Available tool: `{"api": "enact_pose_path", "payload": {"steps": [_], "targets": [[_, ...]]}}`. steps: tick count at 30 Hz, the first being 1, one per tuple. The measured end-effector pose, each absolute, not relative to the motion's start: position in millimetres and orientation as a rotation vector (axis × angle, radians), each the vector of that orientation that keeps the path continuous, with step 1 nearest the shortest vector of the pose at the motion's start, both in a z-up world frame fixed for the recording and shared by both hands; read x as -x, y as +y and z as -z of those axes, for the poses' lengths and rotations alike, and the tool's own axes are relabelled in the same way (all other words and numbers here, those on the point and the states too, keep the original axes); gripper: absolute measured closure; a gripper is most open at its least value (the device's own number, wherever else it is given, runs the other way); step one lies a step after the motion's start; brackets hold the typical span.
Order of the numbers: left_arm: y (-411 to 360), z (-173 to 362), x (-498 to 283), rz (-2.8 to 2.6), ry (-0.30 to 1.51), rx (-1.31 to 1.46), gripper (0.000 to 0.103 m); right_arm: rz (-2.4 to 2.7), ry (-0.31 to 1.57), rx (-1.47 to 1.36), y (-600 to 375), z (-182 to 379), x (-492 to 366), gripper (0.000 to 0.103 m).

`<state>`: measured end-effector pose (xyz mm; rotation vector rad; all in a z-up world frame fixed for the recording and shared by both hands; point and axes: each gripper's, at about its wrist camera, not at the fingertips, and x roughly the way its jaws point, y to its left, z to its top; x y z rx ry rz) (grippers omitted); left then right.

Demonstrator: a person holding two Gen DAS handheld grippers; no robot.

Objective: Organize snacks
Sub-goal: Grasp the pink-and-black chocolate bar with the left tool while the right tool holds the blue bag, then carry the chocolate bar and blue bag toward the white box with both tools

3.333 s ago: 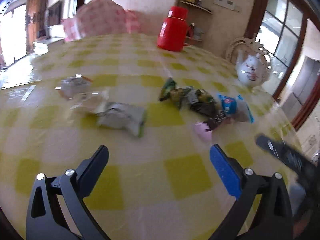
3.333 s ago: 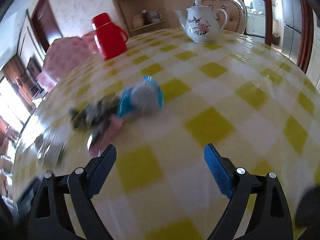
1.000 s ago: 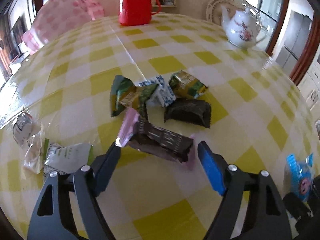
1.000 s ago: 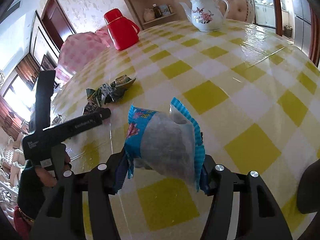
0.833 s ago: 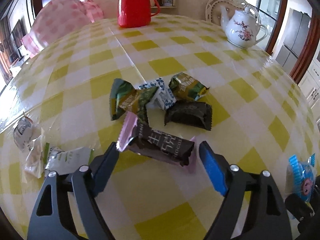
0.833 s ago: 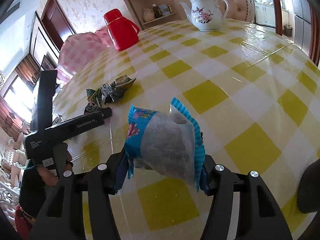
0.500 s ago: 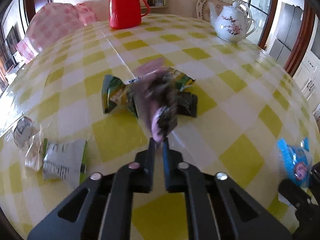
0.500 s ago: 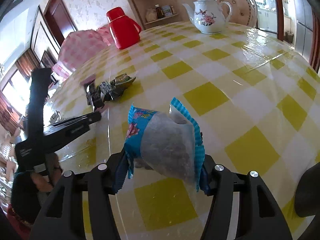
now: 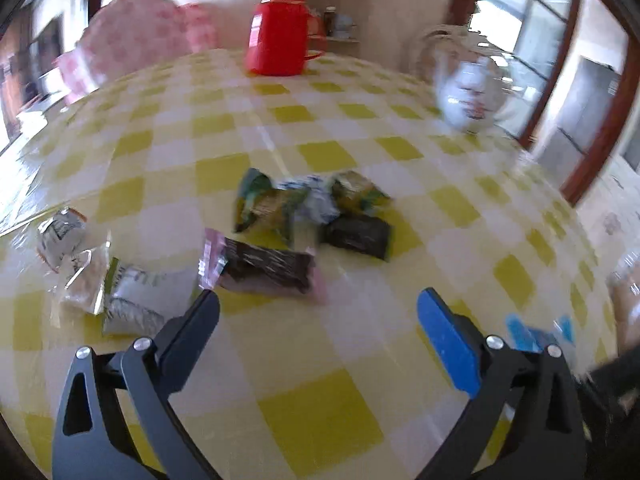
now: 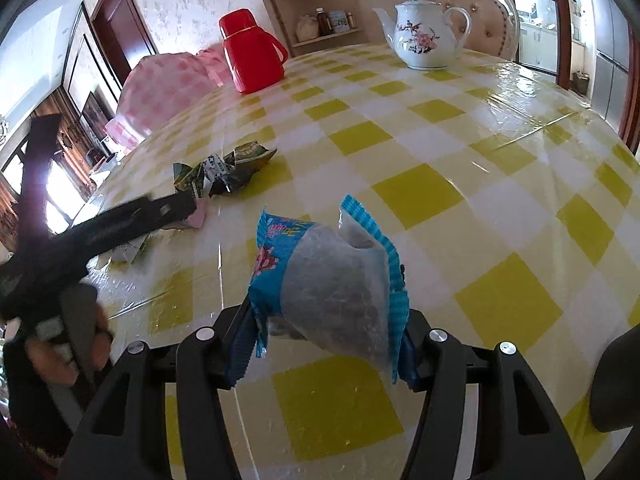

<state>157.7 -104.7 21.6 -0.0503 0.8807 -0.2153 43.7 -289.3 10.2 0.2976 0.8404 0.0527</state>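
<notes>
My left gripper [image 9: 316, 304] hovers over the yellow-checked table [image 9: 320, 412], its jaws opening wide with nothing between them. Just beyond its fingertips lies a dark chocolate bar [image 9: 266, 266] with pink wrapper ends. Behind the bar is a small pile of green, white and dark snack packets [image 9: 312, 208]. My right gripper [image 10: 324, 344] is shut on a blue-edged clear snack packet [image 10: 328, 280], held above the table. The same blue packet [image 9: 532, 334] shows blurred at the right edge of the left wrist view. The left gripper [image 10: 176, 204] reaches toward the pile [image 10: 224, 168] in the right wrist view.
Silver-white packets [image 9: 132, 296] lie at the left, another [image 9: 60, 232] behind them. A red thermos [image 9: 280, 42] and a white flowered teapot [image 9: 468, 100] stand at the far side. Pink-checked chair covers sit beyond the table. A person's hand [image 10: 52, 360] grips the left tool.
The left gripper shut on the chocolate bar, swung it up, then opened; the bar now lies on the table ahead of the fingertips. The right gripper kept still with its blue packet.
</notes>
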Motion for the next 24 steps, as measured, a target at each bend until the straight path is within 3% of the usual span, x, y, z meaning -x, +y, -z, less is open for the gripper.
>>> {"api": "enact_pose_path", "payload": {"steps": [8, 10, 12, 15, 24], "targets": [[-95, -6, -200, 0.219, 0.935, 0.017, 0.004, -0.077, 0.856, -0.306, -288, -10, -46, 0.046], [-96, -2, -201, 0.251, 0.948, 0.006, 0.025, -0.08, 0.854, -0.309, -289, -10, -46, 0.046], [-99, -2, -197, 0.257, 0.932, -0.026, 0.056, -0.079, 0.854, -0.311, -290, -10, -46, 0.046], [-97, -4, -190, 0.33, 0.928, 0.033, 0.067, -0.072, 0.854, -0.315, -291, -9, -46, 0.046], [-99, -18, -137, 0.344, 0.882, -0.005, 0.069, -0.08, 0.837, -0.331, -292, -11, -42, 0.046]]}}
